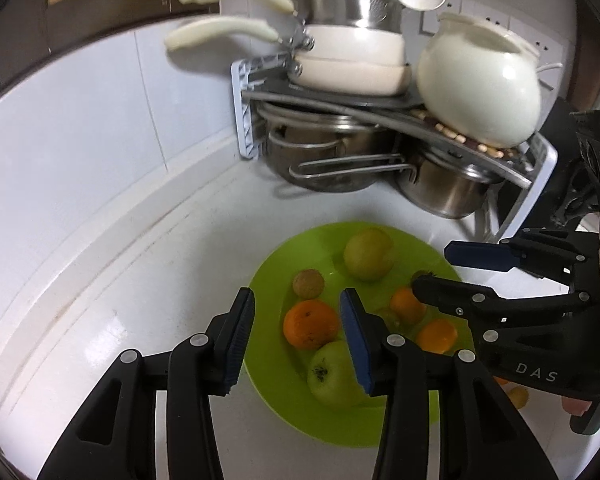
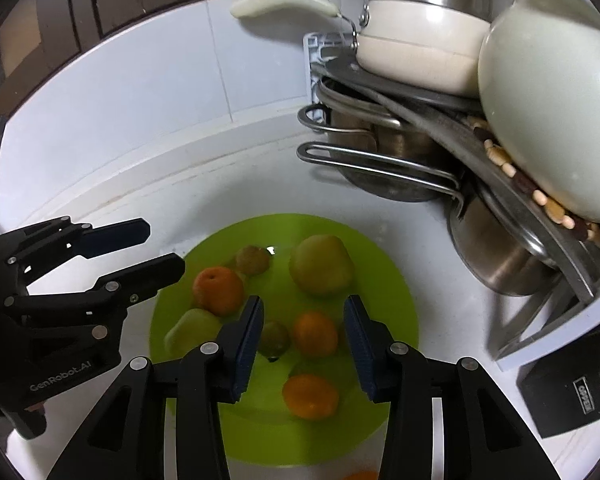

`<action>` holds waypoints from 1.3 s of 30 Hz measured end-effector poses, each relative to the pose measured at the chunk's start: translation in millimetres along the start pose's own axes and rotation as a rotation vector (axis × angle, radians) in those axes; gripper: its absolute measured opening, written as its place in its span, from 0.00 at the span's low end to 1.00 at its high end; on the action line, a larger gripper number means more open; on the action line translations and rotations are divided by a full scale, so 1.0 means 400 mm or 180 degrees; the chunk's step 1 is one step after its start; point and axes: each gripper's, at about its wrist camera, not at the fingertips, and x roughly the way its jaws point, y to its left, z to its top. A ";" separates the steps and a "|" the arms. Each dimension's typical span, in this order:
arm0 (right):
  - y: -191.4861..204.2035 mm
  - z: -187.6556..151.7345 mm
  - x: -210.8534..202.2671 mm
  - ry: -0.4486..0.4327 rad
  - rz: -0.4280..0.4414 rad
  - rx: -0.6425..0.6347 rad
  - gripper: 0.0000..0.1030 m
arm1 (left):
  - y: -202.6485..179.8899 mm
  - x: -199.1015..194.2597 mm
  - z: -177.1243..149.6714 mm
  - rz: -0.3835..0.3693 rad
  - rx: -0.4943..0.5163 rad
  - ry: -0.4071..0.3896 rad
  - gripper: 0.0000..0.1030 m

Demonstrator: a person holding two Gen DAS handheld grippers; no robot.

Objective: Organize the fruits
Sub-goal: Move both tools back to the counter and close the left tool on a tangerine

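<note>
The green bowl (image 2: pixel 396 280) sits on the white counter (image 2: pixel 148 184), holding two green apples, three oranges and two small brownish fruits. I judge the gathering nearly done: a yellowish fruit (image 1: pixel 518 397) lies outside the bowl, at five o'clock of it in the left view. My right claw (image 2: pixel 304 344) hovers spread and empty over an orange (image 2: pixel 314 334); my left claw (image 1: pixel 298 340) gapes too, holding nothing. Next I'd reach for the stray. Pots (image 2: pixel 500 256) are stacked at two o'clock.

White counter (image 1: pixel 112 264): green bowl (image 1: pixel 268 384), pot rack (image 1: pixel 540 184) (corner), black box (image 2: pixel 572 392).
</note>
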 end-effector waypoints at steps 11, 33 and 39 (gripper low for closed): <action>0.027 -0.026 -0.119 -0.0281 -0.0023 0.0009 0.41 | -0.037 -0.121 -0.001 -0.0060 0.0059 -0.0329 0.46; -0.016 -0.170 -0.325 -0.0627 -0.0366 0.0284 0.41 | -0.190 -0.245 -0.066 -0.0323 0.0461 -0.0644 0.51; -0.033 -0.242 -0.333 -0.0532 -0.0460 0.0408 0.41 | -0.235 -0.226 -0.096 -0.0469 0.0697 -0.0644 0.51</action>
